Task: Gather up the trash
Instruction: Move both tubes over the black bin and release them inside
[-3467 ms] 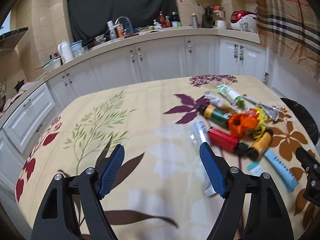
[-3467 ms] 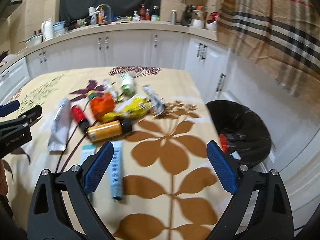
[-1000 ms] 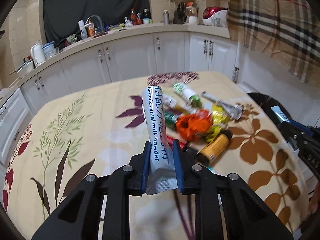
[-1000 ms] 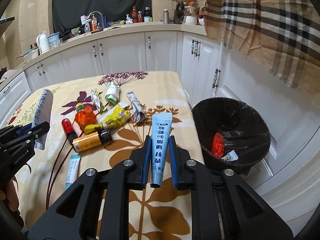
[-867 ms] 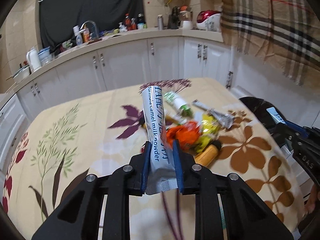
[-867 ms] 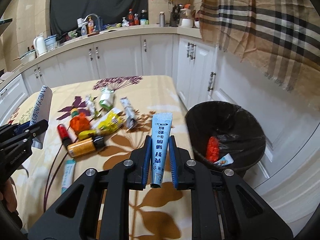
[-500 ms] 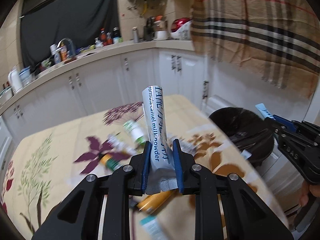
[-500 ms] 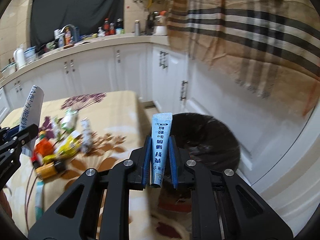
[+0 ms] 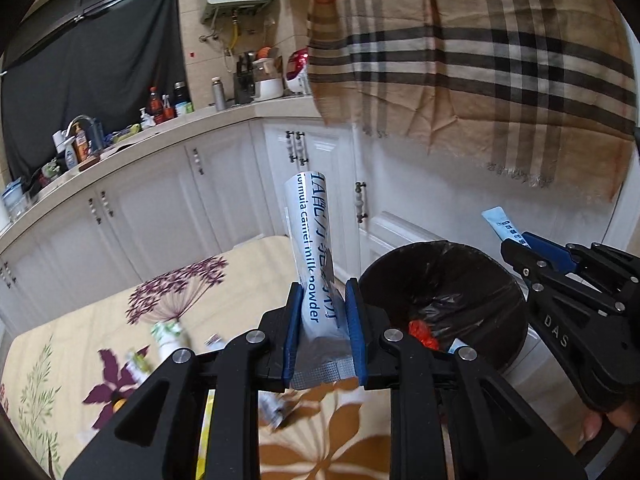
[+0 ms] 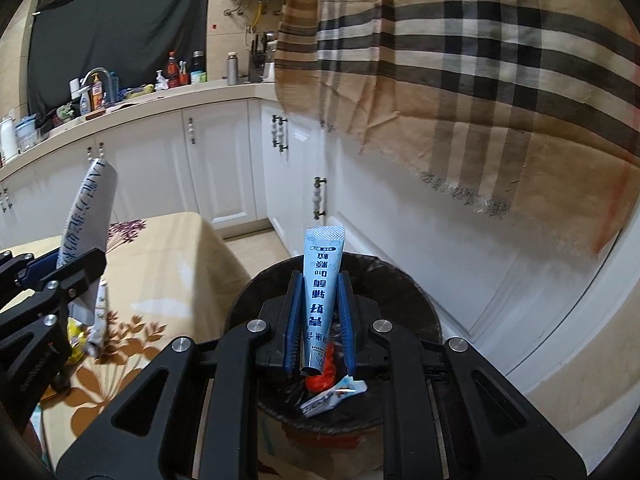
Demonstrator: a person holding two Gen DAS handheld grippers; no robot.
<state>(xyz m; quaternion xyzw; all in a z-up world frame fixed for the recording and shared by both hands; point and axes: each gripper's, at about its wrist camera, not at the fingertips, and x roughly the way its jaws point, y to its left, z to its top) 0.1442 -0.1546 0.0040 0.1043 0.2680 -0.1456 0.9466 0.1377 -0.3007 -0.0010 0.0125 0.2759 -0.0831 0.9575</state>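
My left gripper (image 9: 322, 312) is shut on a white and silver milk powder sachet (image 9: 314, 256) that stands upright between its blue pads, over the table's right edge. To its right sits the bin (image 9: 440, 292), lined with a black bag. My right gripper (image 10: 320, 312) is shut on a light blue tube sachet (image 10: 320, 280) and hangs above the bin (image 10: 400, 292). Red trash (image 10: 320, 376) and a small wrapper (image 10: 332, 396) lie inside the bin. In the right wrist view the left gripper (image 10: 60, 268) shows at the left with its sachet (image 10: 86, 216).
The table with a floral cloth (image 9: 240, 264) carries several leftover wrappers and bottles (image 9: 168, 336) at lower left. White cabinets (image 9: 168, 208) and a cluttered counter (image 9: 120, 136) run behind. A plaid cloth (image 9: 480, 60) hangs above the bin.
Both grippers have swung right from over the table toward the bin, each keeping its sachet. The right one now hangs above the bin opening; the trash pile has slid to the left of view.
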